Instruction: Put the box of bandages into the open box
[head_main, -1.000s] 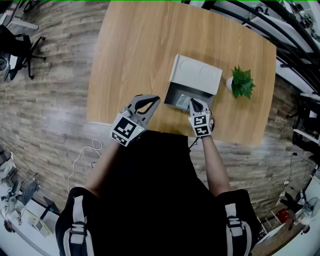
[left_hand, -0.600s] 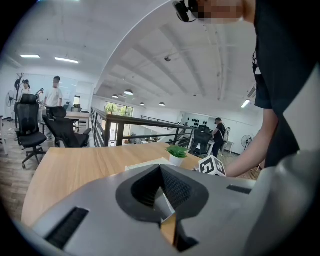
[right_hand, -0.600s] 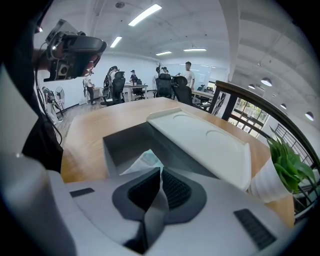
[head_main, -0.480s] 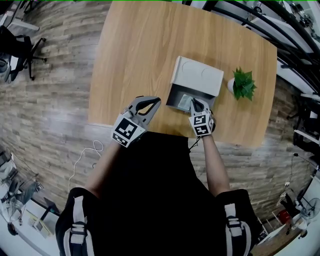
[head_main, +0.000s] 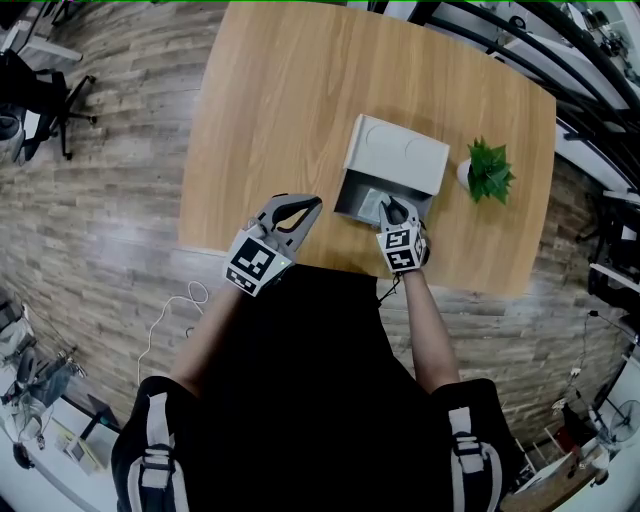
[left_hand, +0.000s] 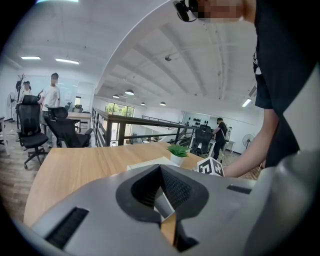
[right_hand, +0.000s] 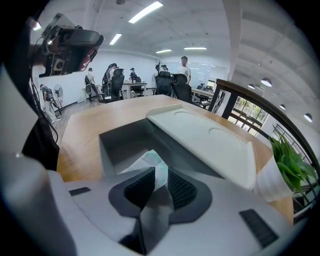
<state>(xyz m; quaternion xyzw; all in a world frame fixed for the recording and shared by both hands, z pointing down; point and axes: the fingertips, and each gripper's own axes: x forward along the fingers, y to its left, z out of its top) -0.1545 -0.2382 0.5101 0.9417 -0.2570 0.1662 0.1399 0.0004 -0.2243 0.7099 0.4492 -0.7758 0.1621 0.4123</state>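
The open grey box (head_main: 347, 194) sits on the wooden table with its pale lid (head_main: 397, 155) tipped back behind it. Inside lies the white-and-teal box of bandages (head_main: 369, 204). My right gripper (head_main: 393, 208) points down into the box's near right side. In the right gripper view the bandage box (right_hand: 148, 161) stands between the jaws, which have just been opening, and the pads no longer press it. My left gripper (head_main: 311, 202) hovers over the table's near edge, left of the box, shut and holding nothing.
A small potted plant (head_main: 487, 168) stands right of the lid. The table (head_main: 270, 100) stretches bare to the left and far side. Office chairs and people are far off in the gripper views.
Both grippers stay where they were in the head view. Any parting of the right jaws is too small to make out there.
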